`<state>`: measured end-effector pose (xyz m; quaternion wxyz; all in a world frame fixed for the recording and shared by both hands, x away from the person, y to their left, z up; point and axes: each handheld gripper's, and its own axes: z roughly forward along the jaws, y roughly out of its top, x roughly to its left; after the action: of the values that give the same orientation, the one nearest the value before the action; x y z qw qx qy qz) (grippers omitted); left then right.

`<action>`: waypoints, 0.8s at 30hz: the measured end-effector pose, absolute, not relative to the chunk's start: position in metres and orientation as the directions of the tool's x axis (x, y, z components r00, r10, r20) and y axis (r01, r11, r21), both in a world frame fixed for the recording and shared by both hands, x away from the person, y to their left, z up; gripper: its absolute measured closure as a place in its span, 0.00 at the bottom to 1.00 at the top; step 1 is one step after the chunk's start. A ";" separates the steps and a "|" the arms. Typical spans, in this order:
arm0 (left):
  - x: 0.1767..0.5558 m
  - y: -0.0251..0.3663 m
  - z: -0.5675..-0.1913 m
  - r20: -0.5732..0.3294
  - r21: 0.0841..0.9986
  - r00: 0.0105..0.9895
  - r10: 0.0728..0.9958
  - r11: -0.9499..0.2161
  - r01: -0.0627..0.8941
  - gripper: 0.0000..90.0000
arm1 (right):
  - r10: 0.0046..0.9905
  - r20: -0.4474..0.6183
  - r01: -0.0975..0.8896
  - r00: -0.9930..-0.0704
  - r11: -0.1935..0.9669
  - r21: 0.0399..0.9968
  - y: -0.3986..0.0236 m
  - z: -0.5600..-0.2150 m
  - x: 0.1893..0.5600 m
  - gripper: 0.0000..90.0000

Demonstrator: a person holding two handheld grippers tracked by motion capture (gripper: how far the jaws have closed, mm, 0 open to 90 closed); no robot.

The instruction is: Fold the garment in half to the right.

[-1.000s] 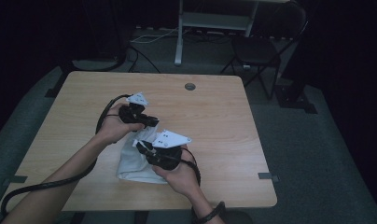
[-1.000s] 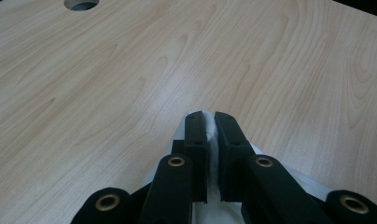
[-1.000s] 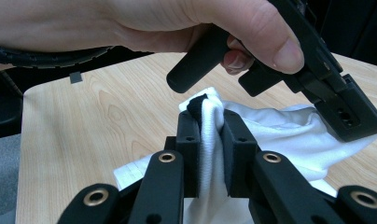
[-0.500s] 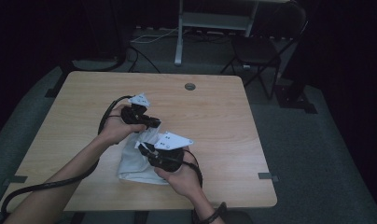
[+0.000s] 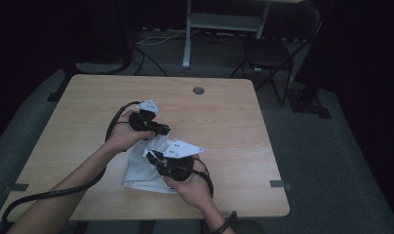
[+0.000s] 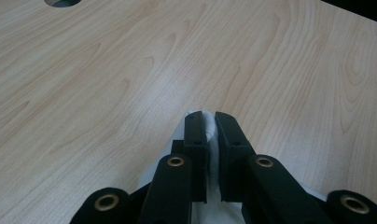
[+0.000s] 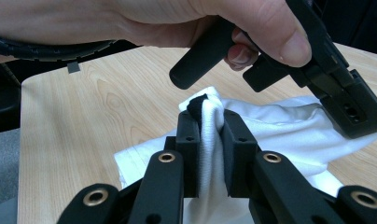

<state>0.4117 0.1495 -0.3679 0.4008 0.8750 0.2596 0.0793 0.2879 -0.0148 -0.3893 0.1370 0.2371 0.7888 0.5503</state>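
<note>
Both grippers pinch the white cloth (image 5: 144, 168), which lies on the table (image 5: 234, 126) near its front edge: left gripper (image 6: 211, 133) and right gripper (image 7: 209, 128) fingers clamp separate folds, likely to spread or fold it.

I see a plain white cloth (image 5: 145, 168) with a black trim spot at its pinched edge, black grippers with brass rivets, light wood-grain table (image 5: 224, 117), grey floor (image 5: 331, 161), black chair (image 5: 265, 51).
</note>
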 end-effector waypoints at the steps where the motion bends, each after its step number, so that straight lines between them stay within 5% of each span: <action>1: 0.412 0.149 -0.368 -0.067 0.742 0.853 0.517 -0.546 0.389 0.94 | 0.525 0.046 0.225 -0.850 0.282 0.933 -0.015 -0.390 0.288 0.88; 24: 0.409 0.142 -0.376 -0.067 0.730 0.858 0.510 -0.561 0.391 0.93 | 0.530 0.048 0.242 -0.847 0.302 0.922 -0.021 -0.399 0.284 0.87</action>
<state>0.4091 0.1423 -0.3764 0.3928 0.8801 0.2558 0.0761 0.2838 -0.0211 -0.3995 0.1339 0.2425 0.7957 0.5387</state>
